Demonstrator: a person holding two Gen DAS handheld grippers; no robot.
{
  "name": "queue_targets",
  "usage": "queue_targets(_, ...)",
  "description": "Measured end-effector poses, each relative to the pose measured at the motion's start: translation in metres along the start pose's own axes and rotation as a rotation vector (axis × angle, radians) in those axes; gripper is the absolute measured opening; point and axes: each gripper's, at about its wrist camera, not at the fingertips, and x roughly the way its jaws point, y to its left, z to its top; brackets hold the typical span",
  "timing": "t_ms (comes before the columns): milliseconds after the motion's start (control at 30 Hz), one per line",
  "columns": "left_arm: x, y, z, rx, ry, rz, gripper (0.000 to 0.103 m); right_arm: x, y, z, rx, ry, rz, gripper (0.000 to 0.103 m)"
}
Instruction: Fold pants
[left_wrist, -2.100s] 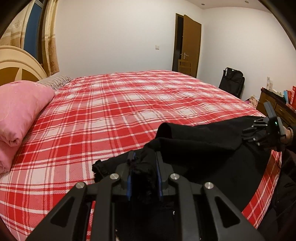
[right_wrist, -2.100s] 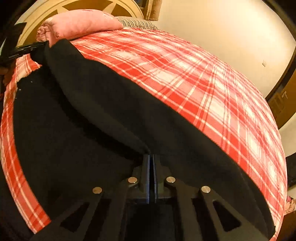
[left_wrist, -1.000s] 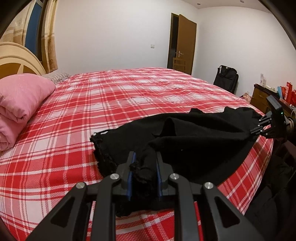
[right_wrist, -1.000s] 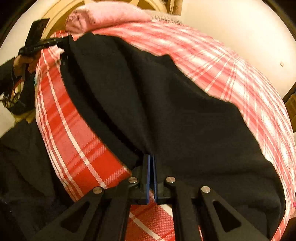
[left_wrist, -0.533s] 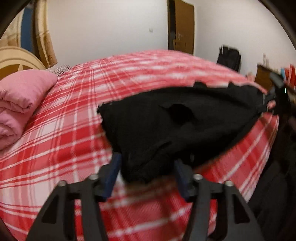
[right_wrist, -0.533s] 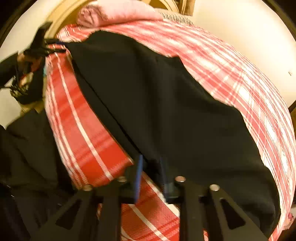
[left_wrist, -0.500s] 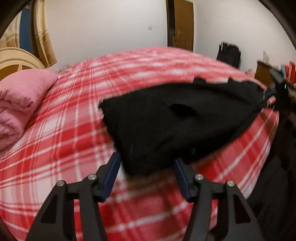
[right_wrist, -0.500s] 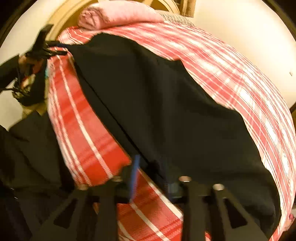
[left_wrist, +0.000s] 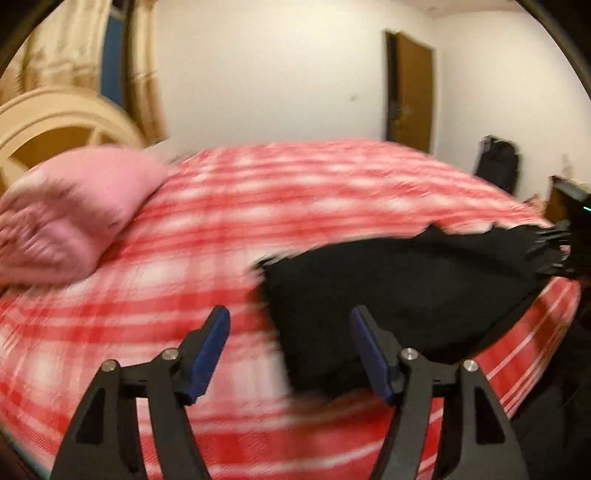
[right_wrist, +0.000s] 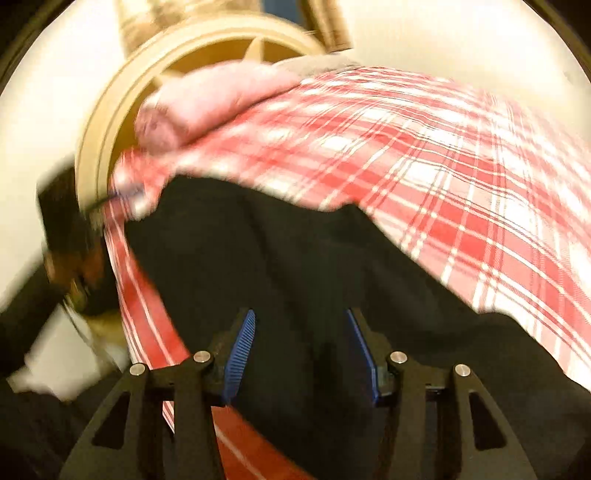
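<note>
1. Now released, the black pants (left_wrist: 399, 291) are lying folded over near the front right corner of the red plaid bed (left_wrist: 258, 206); a second ago both grippers were clamping the cloth.
2. Fingers of the left gripper (left_wrist: 290, 332) are standing wide and empty, just left of the pants' near edge.
3. Fingers of the right gripper (right_wrist: 299, 339) are also spread wide, hovering over the black fabric, holding nothing.
4. One fold is looking finished, judging by the doubled cloth.
5. Open plaid is stretching towards the pink pillow (left_wrist: 70, 218) at the headboard (right_wrist: 110, 110) end, giving room to move.
</note>
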Motion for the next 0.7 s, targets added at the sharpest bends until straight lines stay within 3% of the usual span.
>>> queue_targets(133, 0.033, -0.060, 0.016, 0.068, -0.006, -0.160, 0.070, 0.029, -0.032, 0.045, 0.166, -0.007, 0.045, 0.049)
queue_targets(267, 0.067, -0.104, 0.013, 0.103, 0.052, -0.309, 0.070, 0.069, -0.057, 0.071, 0.300, 0.025, 0.089, 0.042)
queue_targets(367, 0.080, -0.121, 0.000, 0.152, 0.121, -0.351, 0.070, 0.103, -0.069, 0.082, 0.361, 0.068, 0.090, 0.041)
queue_targets(433, 0.083, -0.123, -0.009, 0.152, 0.163, -0.375, 0.070, 0.128, -0.074, 0.086, 0.355, 0.120, 0.020, 0.010)
queue_targets(500, 0.083, -0.120, -0.016, 0.141, 0.201, -0.397, 0.070, 0.141, -0.078, 0.087, 0.351, 0.142, -0.042, 0.009)
queue_targets(700, 0.081, -0.122, -0.018, 0.157, 0.192, -0.415, 0.073, 0.111, -0.076, 0.084, 0.339, 0.068, -0.020, 0.010)
